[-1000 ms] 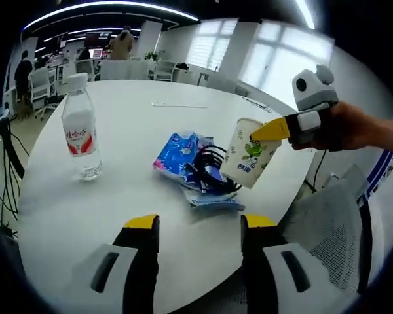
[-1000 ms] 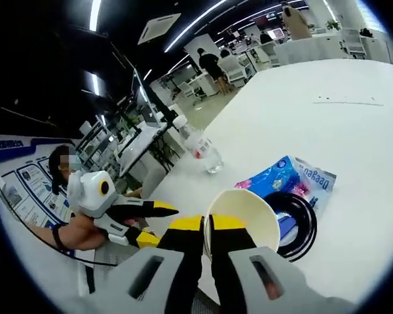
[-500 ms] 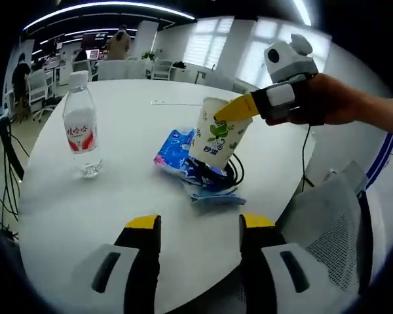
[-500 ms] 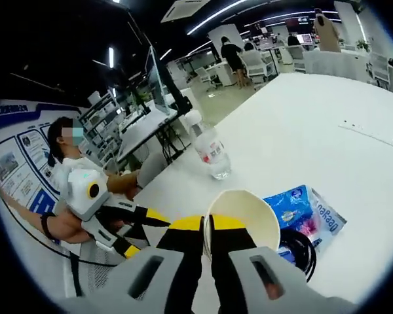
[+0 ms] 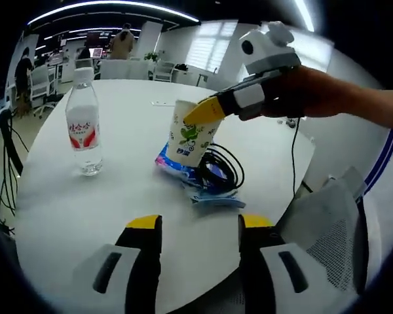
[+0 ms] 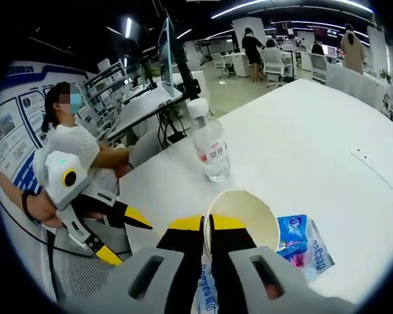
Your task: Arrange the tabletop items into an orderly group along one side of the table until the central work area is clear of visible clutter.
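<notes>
Right gripper (image 6: 206,226) pinches the white printed paper cup (image 5: 190,134) by its rim; left gripper (image 5: 200,226) gapes empty. Keep it upright toward the clear plastic water bottle (image 5: 82,127) at 9 o'clock.

Open office under long white ceiling light strips (image 5: 111,6). Bright louvred windows (image 5: 206,42) behind. Grey mesh office chair (image 5: 327,219) beside round white table (image 5: 59,209).

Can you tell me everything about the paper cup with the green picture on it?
The paper cup is white with a green cartoon print and small blue writing. It looks like thin paper, open at the top and empty inside, as the right gripper view shows. The right claw pinches its rim, one jaw inside and one outside. It hangs tilted above the blue packet and the black cable, over the white table.
</notes>
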Demonstrator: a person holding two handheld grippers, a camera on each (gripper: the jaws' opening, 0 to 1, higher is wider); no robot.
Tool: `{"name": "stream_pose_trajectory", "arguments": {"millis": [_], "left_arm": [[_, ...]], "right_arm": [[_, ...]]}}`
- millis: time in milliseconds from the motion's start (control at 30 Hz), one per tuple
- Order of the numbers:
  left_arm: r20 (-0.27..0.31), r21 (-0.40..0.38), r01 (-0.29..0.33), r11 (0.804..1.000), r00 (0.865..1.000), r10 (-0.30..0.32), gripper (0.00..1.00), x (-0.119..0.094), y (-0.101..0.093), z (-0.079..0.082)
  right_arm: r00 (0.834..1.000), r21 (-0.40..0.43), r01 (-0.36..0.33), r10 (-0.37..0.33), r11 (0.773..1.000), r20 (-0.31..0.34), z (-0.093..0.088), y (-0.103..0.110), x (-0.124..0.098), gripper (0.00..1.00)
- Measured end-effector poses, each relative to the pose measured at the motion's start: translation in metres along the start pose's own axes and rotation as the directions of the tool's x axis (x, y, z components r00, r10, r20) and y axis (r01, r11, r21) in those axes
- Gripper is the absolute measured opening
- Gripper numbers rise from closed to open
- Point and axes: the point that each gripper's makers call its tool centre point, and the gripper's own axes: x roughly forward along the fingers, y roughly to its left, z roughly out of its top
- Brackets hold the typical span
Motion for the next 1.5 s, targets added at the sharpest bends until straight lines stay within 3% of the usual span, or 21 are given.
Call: {"name": "stream_pose_trajectory", "arguments": {"millis": [267,533,700,1000,1500], "left_arm": [[0.026,-0.019,-0.008,1.000,1.000,0.008,0.47,-0.004,0.003,0.004],[0.048,-0.036,-0.021,0.999,0.999,0.023,0.49,-0.006,0.007,0.007],[0.055,-0.042,-0.025,0.999,0.998,0.027,0.49,-0.008,0.006,0.010],[0.058,-0.053,-0.013,0.999,0.998,0.016,0.49,-0.008,0.003,0.011],[0.051,-0.052,-0.007,0.999,0.999,0.009,0.49,-0.006,0.003,0.010]], "right_arm": [[0.999,-0.072,-0.005,0.002,0.997,-0.038,0.012,-0.008,0.028,0.00],[0.999,-0.081,0.013,-0.017,0.997,-0.049,0.021,-0.010,0.057,0.00],[0.995,-0.145,0.034,-0.047,0.989,-0.090,0.019,-0.016,0.072,0.00],[0.994,-0.159,0.039,-0.055,0.987,-0.099,0.019,-0.025,0.098,0.00],[0.989,-0.241,0.045,-0.077,0.970,-0.123,0.021,-0.028,0.116,0.03]]}}
